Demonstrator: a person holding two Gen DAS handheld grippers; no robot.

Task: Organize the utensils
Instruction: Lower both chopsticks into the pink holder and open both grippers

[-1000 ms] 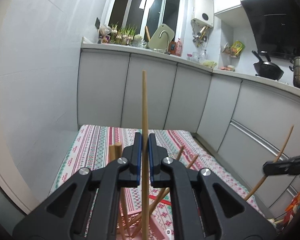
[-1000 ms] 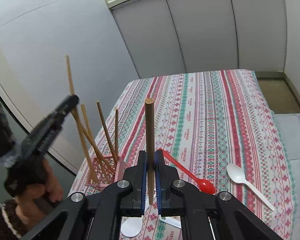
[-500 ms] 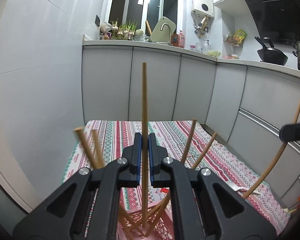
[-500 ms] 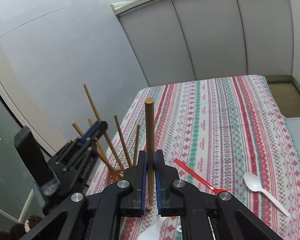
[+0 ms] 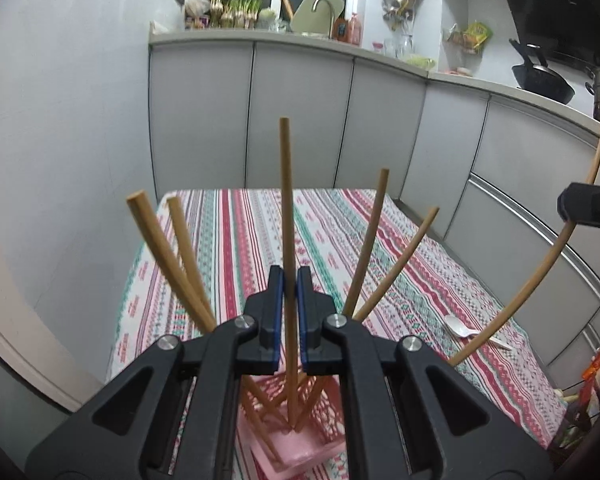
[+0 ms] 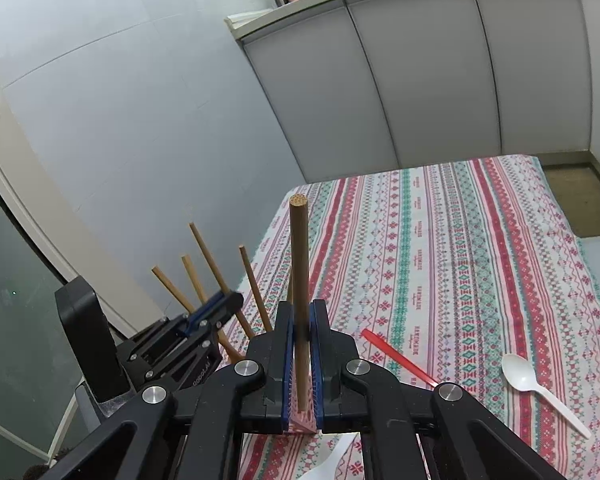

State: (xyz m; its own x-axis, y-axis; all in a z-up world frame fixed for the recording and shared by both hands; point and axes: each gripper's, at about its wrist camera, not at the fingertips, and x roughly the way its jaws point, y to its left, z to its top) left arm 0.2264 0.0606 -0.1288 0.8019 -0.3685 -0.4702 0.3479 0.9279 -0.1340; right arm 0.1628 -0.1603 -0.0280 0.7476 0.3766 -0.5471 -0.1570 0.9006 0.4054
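My left claw (image 5: 290, 280) pinched a chopstick (image 5: 286, 200) upright at frame centre, tip inside the pink basket (image 5: 300, 446) below. Best to release only once it seated among the others. My right claw (image 6: 300, 320) pinched another chopstick (image 6: 299, 260); open tablecloth (image 6: 480, 260) lay rightward.
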